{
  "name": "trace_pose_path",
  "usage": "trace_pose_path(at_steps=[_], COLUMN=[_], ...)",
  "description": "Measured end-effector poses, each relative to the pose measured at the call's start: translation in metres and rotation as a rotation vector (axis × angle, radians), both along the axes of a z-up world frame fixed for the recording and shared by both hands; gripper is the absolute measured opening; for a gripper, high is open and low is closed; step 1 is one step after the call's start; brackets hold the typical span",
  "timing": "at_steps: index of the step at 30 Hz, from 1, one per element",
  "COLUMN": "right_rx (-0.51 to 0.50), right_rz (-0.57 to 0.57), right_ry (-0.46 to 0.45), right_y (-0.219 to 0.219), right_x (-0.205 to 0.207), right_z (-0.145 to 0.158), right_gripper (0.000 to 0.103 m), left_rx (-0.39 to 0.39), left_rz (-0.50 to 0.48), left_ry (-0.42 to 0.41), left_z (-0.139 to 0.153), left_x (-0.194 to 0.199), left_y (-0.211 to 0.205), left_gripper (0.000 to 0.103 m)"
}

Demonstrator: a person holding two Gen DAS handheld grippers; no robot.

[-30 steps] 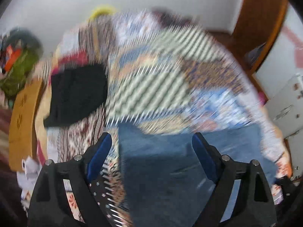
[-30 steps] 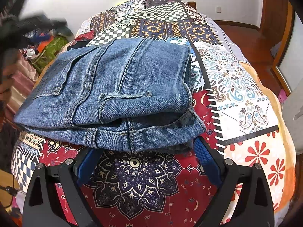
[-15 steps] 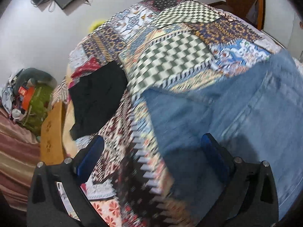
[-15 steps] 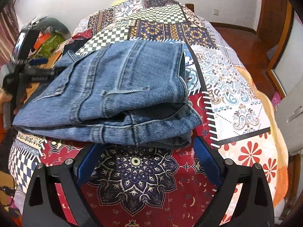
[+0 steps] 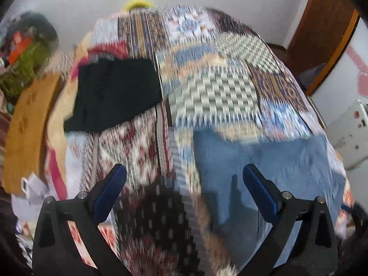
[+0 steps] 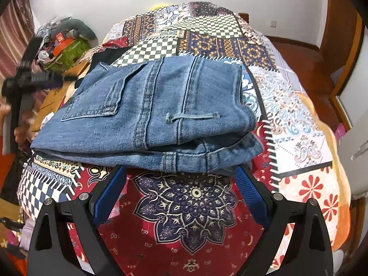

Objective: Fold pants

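Note:
Blue denim pants (image 6: 149,115) lie folded in a thick stack on the patchwork bedspread (image 6: 296,119). In the right wrist view my right gripper (image 6: 180,172) is open and empty, its blue pads just before the stack's near edge. The left gripper shows there as a dark blur (image 6: 34,80) at the left, beyond the bed's edge. The left wrist view is blurred: my left gripper (image 5: 184,172) is open and empty above the bedspread (image 5: 218,80), with the pants (image 5: 264,161) at its right.
A folded black garment (image 5: 115,92) lies on the bed's far left; it peeks out behind the jeans (image 6: 108,55). A heap of clothes and bags (image 6: 66,43) and a wooden board (image 5: 25,126) stand left of the bed. A wooden door frame (image 6: 340,27) is at the right.
The left gripper swung away from the pants to the left, still open. The right gripper moved slightly closer to the stack's near edge. The pants have not moved.

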State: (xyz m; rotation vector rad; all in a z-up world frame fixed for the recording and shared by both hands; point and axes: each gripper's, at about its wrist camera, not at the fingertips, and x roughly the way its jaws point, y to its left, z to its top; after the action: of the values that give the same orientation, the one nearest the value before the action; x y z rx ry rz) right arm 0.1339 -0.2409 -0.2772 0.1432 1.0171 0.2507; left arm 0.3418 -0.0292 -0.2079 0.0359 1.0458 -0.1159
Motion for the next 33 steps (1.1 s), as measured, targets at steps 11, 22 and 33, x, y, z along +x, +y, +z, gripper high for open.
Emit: trace_pose_path(at_steps=[11,22,33], right_rx=[-0.033,0.01,0.011], right_rz=[0.03,0.016,-0.002], right_ry=[0.004,-0.043,-0.127], right_y=[0.009,0.018,0.02], right_x=[0.015,0.02,0.0], right_z=[0.003,0.013,0.037], right_gripper=[0.094,0.094,0.094], left_rx=[0.216,0.054,-0.145], left_rz=[-0.169,0.009,0.058], left_ry=[0.093,0.154,0.135], left_z=[-0.056,-0.049,-0.027], left_x=[0.028,-0.084,-0.158], left_y=[-0.016,0.074,0.061], left_gripper=[0.103,0.103,0.1])
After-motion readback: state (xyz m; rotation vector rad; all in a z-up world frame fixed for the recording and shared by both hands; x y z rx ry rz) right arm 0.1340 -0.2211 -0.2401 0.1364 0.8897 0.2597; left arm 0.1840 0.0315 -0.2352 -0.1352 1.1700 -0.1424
